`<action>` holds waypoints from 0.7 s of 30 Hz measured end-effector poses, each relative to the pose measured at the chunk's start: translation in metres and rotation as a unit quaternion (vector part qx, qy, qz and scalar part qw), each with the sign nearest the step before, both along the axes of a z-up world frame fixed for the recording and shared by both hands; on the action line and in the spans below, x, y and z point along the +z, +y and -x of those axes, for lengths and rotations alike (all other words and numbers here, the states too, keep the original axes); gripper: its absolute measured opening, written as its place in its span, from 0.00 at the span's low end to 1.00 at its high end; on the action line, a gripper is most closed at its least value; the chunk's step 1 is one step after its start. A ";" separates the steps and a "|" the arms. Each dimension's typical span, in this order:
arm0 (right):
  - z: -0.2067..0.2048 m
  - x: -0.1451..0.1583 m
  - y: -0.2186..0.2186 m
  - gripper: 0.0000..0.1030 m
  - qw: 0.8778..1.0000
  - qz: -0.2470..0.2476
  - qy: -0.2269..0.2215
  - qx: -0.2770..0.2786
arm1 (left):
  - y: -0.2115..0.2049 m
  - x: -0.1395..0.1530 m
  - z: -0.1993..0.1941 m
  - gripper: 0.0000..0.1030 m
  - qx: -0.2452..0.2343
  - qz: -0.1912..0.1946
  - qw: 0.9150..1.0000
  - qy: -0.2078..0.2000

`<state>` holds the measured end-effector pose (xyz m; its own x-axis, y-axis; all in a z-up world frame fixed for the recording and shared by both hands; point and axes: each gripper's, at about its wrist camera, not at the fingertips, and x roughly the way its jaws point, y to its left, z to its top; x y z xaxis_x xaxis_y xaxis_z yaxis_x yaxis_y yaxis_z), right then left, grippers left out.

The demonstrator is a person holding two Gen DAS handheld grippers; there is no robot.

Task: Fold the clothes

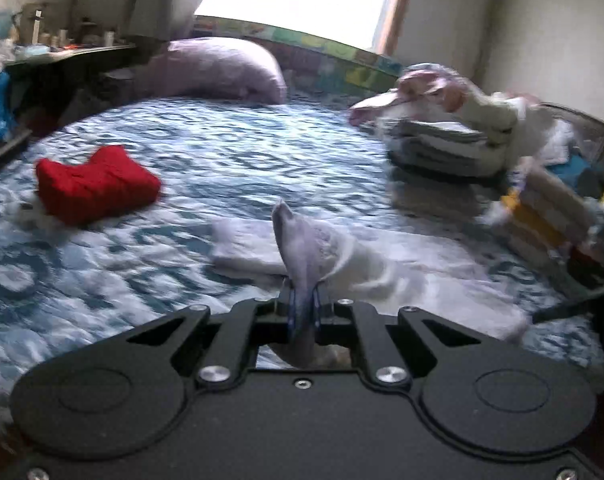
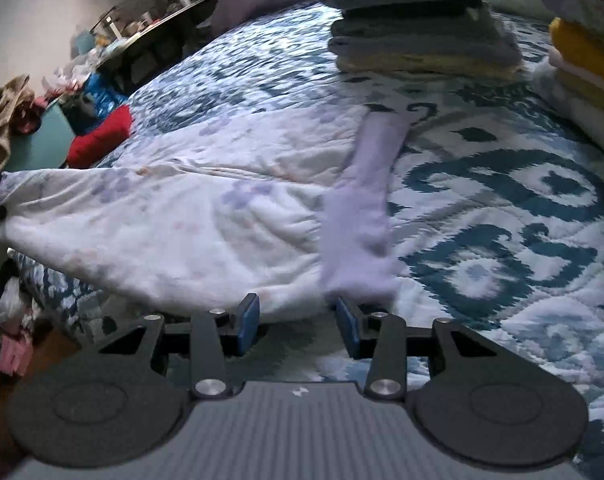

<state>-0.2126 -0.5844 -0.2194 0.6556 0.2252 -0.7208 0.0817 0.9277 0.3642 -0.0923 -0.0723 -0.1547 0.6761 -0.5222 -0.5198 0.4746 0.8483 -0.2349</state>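
Note:
A white garment with a faint floral print (image 2: 189, 208) lies spread on the blue patterned bedspread (image 2: 502, 208). A lavender band of it (image 2: 366, 208) runs along its right edge toward my right gripper (image 2: 297, 322), which is open just in front of the band's near end, blue pads (image 2: 249, 322) apart. In the left wrist view my left gripper (image 1: 304, 308) is shut on a lavender corner of the white garment (image 1: 302, 248), which sticks up between the fingers. The rest of the cloth (image 1: 402, 264) trails to the right.
A folded red garment (image 1: 95, 188) lies on the left of the bed. Stacks of folded clothes (image 2: 418, 20) stand at the far side, with another pile (image 2: 586, 52) at the right. A lilac pillow (image 1: 221, 68) lies at the head. A cluttered shelf (image 1: 57, 46) is at left.

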 end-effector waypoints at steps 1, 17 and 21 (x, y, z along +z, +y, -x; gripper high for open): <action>-0.001 -0.001 -0.001 0.42 1.000 0.000 0.002 -0.005 | 0.003 -0.013 -0.007 0.06 0.006 0.002 1.000 0.023; -0.014 -0.033 -0.002 0.20 0.994 -0.038 -0.002 -0.101 | 0.006 -0.104 -0.024 0.08 0.133 0.094 0.973 0.161; -0.012 -0.031 -0.004 0.19 0.994 -0.036 -0.011 -0.103 | 0.010 -0.074 -0.009 0.08 0.112 0.128 0.975 0.142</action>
<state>-0.2006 -0.5882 -0.2508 0.7079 0.1346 -0.6934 0.2588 0.8640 0.4319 -0.0831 -0.0626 -0.2282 0.6357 -0.5150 -0.5750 0.1690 0.8197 -0.5472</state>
